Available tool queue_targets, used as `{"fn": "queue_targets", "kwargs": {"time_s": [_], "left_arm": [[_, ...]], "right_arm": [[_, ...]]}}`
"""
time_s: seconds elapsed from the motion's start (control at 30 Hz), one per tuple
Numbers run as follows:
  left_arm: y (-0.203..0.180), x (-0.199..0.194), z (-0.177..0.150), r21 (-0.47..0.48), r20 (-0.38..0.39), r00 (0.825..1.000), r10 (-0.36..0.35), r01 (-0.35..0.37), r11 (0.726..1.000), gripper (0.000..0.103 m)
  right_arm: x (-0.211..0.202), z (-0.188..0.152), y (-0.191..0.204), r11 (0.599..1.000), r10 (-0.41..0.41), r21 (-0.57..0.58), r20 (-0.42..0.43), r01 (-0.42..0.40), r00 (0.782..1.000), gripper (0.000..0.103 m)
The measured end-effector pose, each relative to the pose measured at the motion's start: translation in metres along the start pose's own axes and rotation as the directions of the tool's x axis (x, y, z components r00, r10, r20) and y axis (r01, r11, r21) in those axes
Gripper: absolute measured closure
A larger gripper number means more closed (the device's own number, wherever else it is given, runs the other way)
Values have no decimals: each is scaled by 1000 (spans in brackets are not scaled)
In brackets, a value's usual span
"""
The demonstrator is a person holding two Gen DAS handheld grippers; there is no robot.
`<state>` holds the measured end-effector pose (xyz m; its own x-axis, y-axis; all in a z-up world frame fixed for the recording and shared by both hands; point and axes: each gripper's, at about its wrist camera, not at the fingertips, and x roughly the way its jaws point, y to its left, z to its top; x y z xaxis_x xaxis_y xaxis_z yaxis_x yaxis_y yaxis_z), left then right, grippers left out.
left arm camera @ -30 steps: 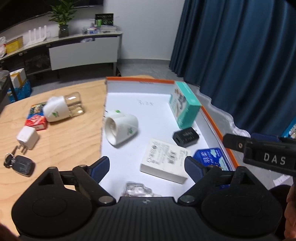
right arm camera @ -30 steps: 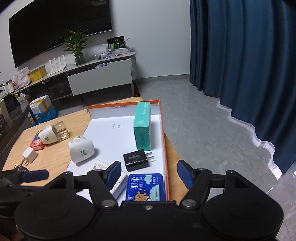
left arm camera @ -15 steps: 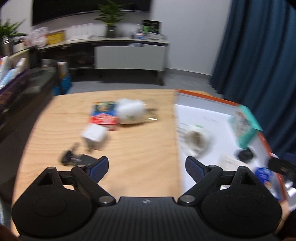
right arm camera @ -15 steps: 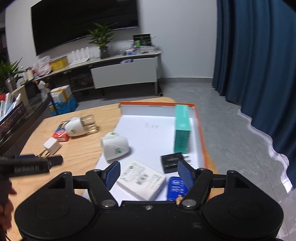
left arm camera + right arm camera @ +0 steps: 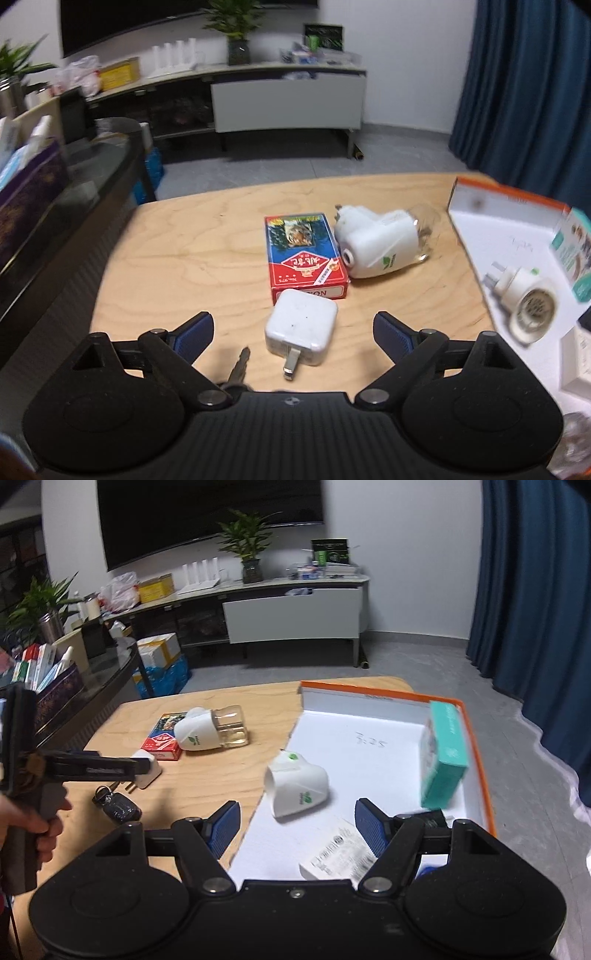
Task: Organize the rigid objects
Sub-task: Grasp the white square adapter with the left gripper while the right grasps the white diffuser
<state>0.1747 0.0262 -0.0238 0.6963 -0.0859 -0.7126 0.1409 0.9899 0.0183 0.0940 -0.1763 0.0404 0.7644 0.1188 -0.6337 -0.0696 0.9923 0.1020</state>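
Pale plywood tabletop (image 5: pixel 192 266) in a room with blue curtains, orange-rimmed white tray (image 5: pixel 476 738) at right holding boxes, glossy card box (image 5: pixel 301 254) and square white charger (image 5: pixel 301 326) left of it, charger between left gripper's (image 5: pixel 293 328) just-widened jaws, untouched; right gripper (image 5: pixel 297 821) apart, empty.

The key (image 5: pixel 239 365) is half hidden behind the left hand-held gripper (image 5: pixel 293 330) — the teal box (image 5: pixel 570 258) is cut by the edge, blurred.
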Motion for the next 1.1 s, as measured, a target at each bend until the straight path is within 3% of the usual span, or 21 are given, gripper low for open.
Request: {"fn": "queue_targets", "kwargs": {"time_s": [0.13, 0.27, 0.3, 0.37, 0.4, 0.47, 0.67, 0.83, 0.9, 1.0, 1.03, 1.1], "left_arm": [[5, 20, -2, 11, -36, 999, -15, 16, 1000, 12], [9, 29, -2, 9, -38, 999, -35, 35, 999, 29], [9, 29, -2, 16, -31, 999, -34, 35, 999, 32], [9, 26, -2, 22, -21, 999, -44, 45, 999, 49], [10, 26, -1, 21, -20, 998, -53, 53, 998, 53], [9, 23, -1, 25, -19, 998, -64, 65, 998, 60], [10, 20, -5, 25, -8, 997, -74, 74, 997, 61], [12, 21, -6, 27, 6, 996, -93, 93, 995, 60], [13, 22, -5, 17, 11, 995, -95, 95, 995, 60], [12, 24, -4, 14, 18, 996, -88, 88, 996, 60], [12, 24, -4, 11, 22, 996, -86, 86, 996, 60], [12, 24, -4, 5, 29, 996, -81, 81, 997, 60]], "right_arm": [[17, 16, 6, 992, 98, -73, -10, -98, 995, 20], [45, 44, 13, 945, 253, -199, -65, -261, 965, 20], [53, 51, 17, 927, 274, -244, -75, -284, 959, 20], [71, 65, 26, 890, 300, -327, -105, -318, 948, 20], [82, 72, 31, 865, 310, -372, -127, -335, 942, 20], [105, 83, 43, 814, 307, -462, -172, -352, 936, 20], [158, 103, 83, 636, 311, -648, -281, -418, 908, 20], [200, 105, 109, 546, 247, -712, -366, -441, 897, 20], [214, 103, 114, 525, 222, -716, -407, -460, 886, 19], [233, 96, 122, 528, 200, -688, -469, -497, 861, 19], [234, 95, 123, 538, 218, -671, -473, -510, 853, 22], [236, 98, 121, 601, 244, -610, -474, -516, 846, 28]]}}
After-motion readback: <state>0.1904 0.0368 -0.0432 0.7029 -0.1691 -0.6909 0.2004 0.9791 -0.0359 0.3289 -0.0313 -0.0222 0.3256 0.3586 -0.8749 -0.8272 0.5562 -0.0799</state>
